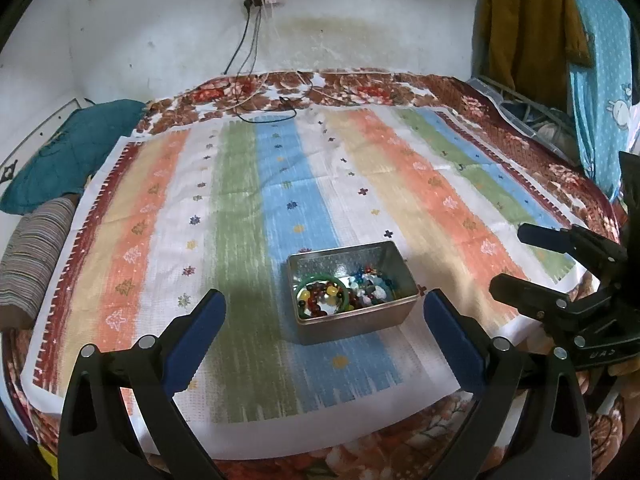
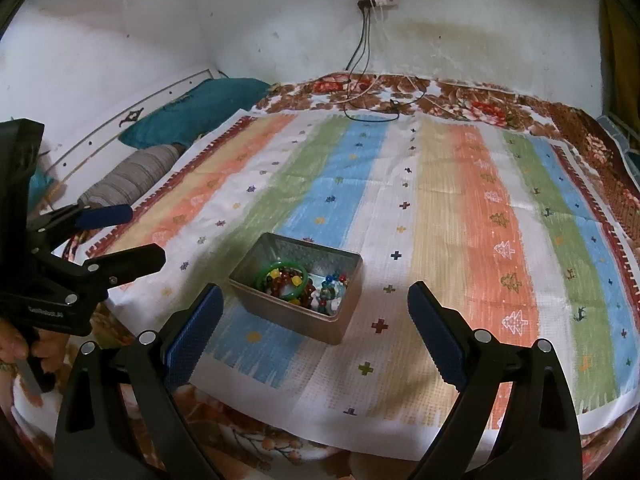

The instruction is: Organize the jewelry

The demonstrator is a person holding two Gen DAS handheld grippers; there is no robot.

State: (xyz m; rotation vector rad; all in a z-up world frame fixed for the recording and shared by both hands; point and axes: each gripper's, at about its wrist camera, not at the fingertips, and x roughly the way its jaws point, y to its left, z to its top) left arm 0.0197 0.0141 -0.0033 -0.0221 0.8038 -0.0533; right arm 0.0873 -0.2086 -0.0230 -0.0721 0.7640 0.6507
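- Sitting on the striped cloth (image 1: pixel 248 200) spread over the bed, toward its near edge and well in from both side edges, is a small metal tin (image 1: pixel 352 296) with no lid on it.
- Inside the tin lie a green bangle (image 1: pixel 320 282), dark red and yellow beads (image 2: pixel 286 280) tangled through it, and a heap of blue and white pieces (image 1: pixel 374 286) at the other end.
- The left hand-held gripper (image 1: pixel 324 336) hovers just short of the tin with its jaws spread wide and nothing between them.
- The right hand-held gripper (image 2: pixel 316 326) does likewise, wide open and empty, with the tin between and ahead of its blue pads (image 2: pixel 192 332).
- I judge the bangle stiff, smooth and likely brittle, so it wants a gentle pinch across its rim where it rises clear of the beads.
- The bead strands look light and limp; taken at one spot they will probably trail and snag on neighbours.
- The tin itself seems light with slick, thin walls, so it may slide on the cloth; bracing one wall with the other gripper would help.
- The small loose pieces look hard to pinch singly, and what each one is I cannot tell.
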